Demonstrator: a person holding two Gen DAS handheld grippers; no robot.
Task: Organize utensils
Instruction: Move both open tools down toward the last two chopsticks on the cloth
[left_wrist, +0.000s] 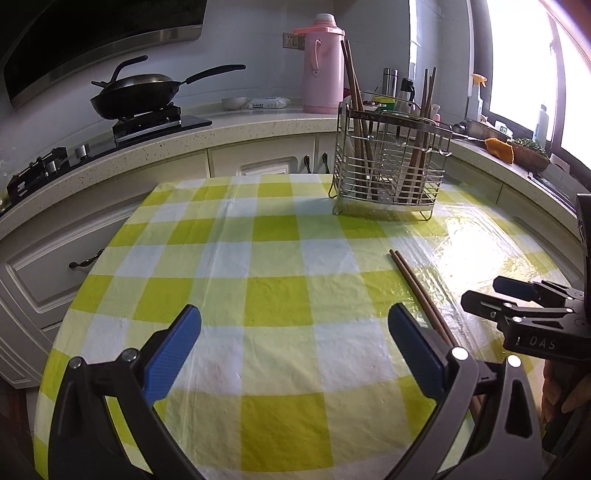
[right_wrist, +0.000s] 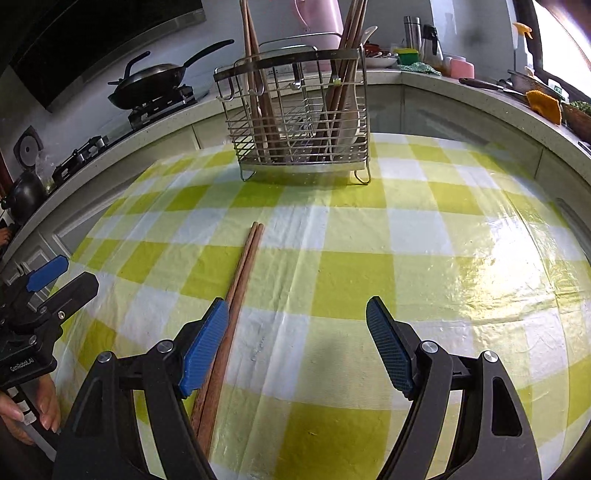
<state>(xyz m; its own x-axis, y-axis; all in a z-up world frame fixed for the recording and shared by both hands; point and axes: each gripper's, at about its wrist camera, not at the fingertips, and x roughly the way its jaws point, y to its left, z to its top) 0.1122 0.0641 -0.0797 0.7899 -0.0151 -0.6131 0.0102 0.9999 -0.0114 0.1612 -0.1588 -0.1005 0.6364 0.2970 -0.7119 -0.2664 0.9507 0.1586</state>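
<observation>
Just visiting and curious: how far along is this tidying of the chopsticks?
Done: several chopsticks already stand in the rack. In hand: nothing; the left gripper and right gripper are both open and empty. Left: one pair lies on the table, beside the right gripper's left finger.

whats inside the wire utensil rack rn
The wire utensil rack holds wooden chopsticks upright at both ends and a white spoon on the right side. The middle looks empty, though the wires partly hide its floor.
</observation>
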